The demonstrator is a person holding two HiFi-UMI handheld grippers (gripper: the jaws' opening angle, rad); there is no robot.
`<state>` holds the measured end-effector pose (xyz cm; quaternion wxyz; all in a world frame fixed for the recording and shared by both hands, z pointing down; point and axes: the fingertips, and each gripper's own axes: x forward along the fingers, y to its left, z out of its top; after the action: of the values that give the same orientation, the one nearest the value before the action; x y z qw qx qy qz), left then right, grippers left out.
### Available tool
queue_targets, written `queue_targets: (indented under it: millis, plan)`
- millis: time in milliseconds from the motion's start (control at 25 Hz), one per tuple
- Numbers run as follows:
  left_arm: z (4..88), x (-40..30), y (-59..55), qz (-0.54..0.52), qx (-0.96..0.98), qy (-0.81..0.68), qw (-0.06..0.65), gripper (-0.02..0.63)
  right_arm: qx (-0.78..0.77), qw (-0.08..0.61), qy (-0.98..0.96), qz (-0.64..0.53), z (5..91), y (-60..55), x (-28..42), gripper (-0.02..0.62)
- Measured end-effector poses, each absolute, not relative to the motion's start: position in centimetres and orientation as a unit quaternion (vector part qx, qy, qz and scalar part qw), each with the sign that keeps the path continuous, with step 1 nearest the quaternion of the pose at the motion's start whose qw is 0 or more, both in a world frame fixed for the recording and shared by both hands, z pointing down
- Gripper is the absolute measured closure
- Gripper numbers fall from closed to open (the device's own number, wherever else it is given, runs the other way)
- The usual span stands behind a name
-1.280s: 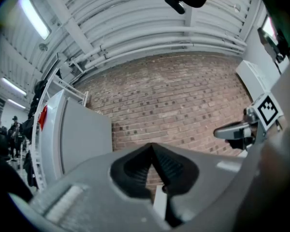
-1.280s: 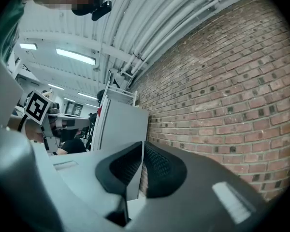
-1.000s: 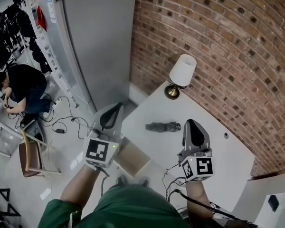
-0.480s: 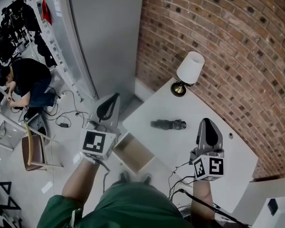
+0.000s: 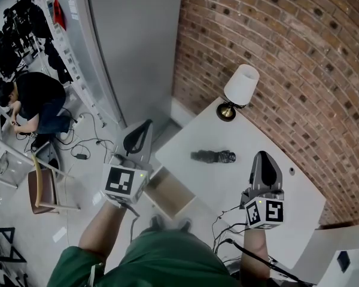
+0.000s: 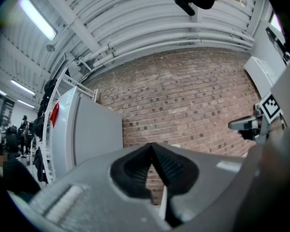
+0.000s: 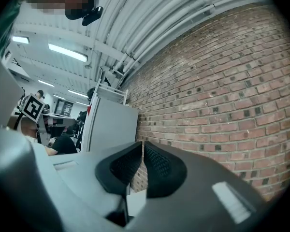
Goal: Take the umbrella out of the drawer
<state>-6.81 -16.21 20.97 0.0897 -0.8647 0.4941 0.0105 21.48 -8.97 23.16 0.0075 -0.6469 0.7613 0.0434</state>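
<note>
The left gripper (image 5: 141,133), jaws pressed together on nothing, hangs over the floor off the left edge of the white rectangular table (image 5: 239,130). Just beside it, the open wood-lined drawer (image 5: 167,193) juts from that edge. The folded black umbrella (image 5: 212,156) lies mid-tabletop with bare surface around it. The right gripper (image 5: 263,160), jaws also together, hovers near it, and the red brick wall (image 5: 287,52) bounds the table's far edge.

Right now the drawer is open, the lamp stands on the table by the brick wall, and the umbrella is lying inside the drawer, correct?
Not quite: the head view shows the umbrella lying on the white table top, not inside the open drawer, which looks empty. The lamp is as you say.
</note>
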Motion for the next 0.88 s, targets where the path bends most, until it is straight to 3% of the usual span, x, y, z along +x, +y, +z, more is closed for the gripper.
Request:
queue_targets:
  millis: [880]
  plan:
    - [21.8, -6.8, -17.2, 0.007, -0.871, 0.486, 0.073, 0.607, -0.642, 0.002, 0.766, 0.046, 24.0, -9.9, 20.9, 0.583]
